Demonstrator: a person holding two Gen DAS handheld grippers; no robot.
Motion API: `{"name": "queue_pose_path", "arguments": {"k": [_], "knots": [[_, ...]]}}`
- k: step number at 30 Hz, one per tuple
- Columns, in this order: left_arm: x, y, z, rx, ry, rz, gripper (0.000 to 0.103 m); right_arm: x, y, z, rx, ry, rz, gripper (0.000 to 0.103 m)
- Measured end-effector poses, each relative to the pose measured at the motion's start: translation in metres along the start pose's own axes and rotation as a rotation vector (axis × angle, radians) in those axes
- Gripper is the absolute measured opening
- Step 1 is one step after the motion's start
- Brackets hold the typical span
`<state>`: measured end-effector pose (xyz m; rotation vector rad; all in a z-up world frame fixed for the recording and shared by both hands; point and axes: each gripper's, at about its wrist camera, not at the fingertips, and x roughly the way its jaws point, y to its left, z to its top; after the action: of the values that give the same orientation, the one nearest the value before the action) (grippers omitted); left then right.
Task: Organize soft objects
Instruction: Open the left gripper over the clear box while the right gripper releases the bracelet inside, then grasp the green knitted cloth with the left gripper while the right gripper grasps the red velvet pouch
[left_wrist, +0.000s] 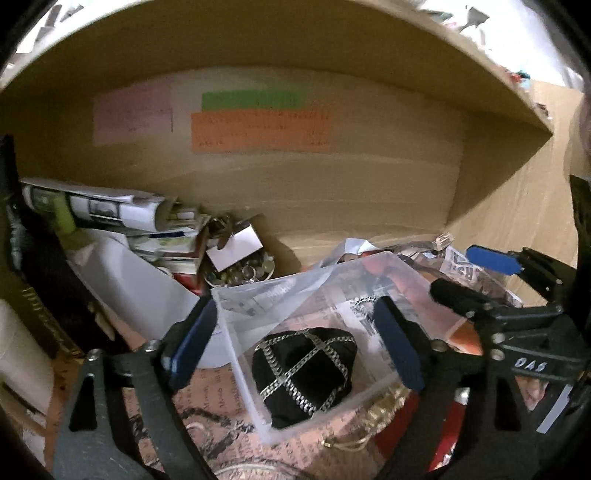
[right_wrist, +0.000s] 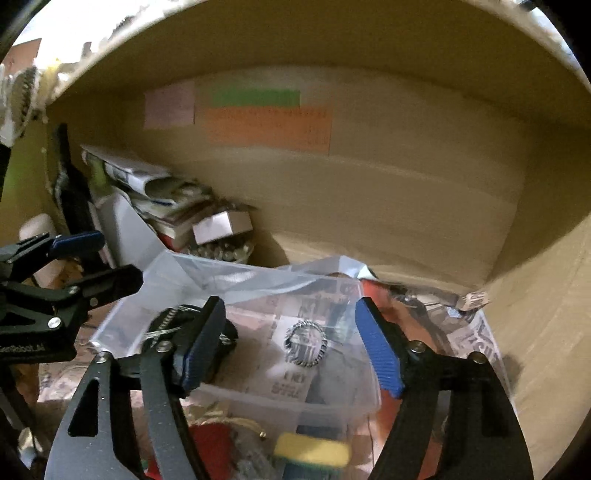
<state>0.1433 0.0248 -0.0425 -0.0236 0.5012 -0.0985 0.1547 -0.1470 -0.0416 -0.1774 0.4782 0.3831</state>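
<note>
A clear plastic box (left_wrist: 255, 391) sits on a cluttered shelf. A black velvet pouch with silver chain trim (left_wrist: 303, 373) lies inside it. My left gripper (left_wrist: 295, 343) is open above the box, its fingers either side of the pouch. My right gripper (right_wrist: 291, 350) is open over the same box (right_wrist: 332, 406), where a silver ring (right_wrist: 306, 349) lies on the bottom; the pouch (right_wrist: 225, 339) is partly hidden behind the left finger. The right gripper also shows at the right of the left wrist view (left_wrist: 469, 273). A yellow sponge-like item (right_wrist: 312, 452) lies in front of the box.
A stack of papers and magazines (left_wrist: 122, 218) and a bowl of beads (left_wrist: 240, 273) with a white card stand at the back left. Coloured sticky notes (left_wrist: 258, 129) hang on the back wall. Red fabric and printed paper (right_wrist: 476, 336) surround the box. The shelf wall (right_wrist: 546, 295) rises to the right.
</note>
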Motion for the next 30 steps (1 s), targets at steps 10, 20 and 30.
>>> {"name": "queue_pose_path", "arguments": {"k": [10,20,30], "knots": [[-0.034,0.000,-0.039,-0.003,0.032,-0.020,0.099,-0.050,0.001,-0.030,0.042,-0.056,0.017,0.080],[-0.038,-0.008,-0.093,0.002,0.147,-0.024,0.099,-0.062,0.014,-0.074,0.071,-0.006,0.036,0.080],[-0.021,-0.019,-0.132,-0.005,0.264,-0.071,0.099,-0.048,0.028,-0.096,0.098,0.064,0.098,0.080]]}}
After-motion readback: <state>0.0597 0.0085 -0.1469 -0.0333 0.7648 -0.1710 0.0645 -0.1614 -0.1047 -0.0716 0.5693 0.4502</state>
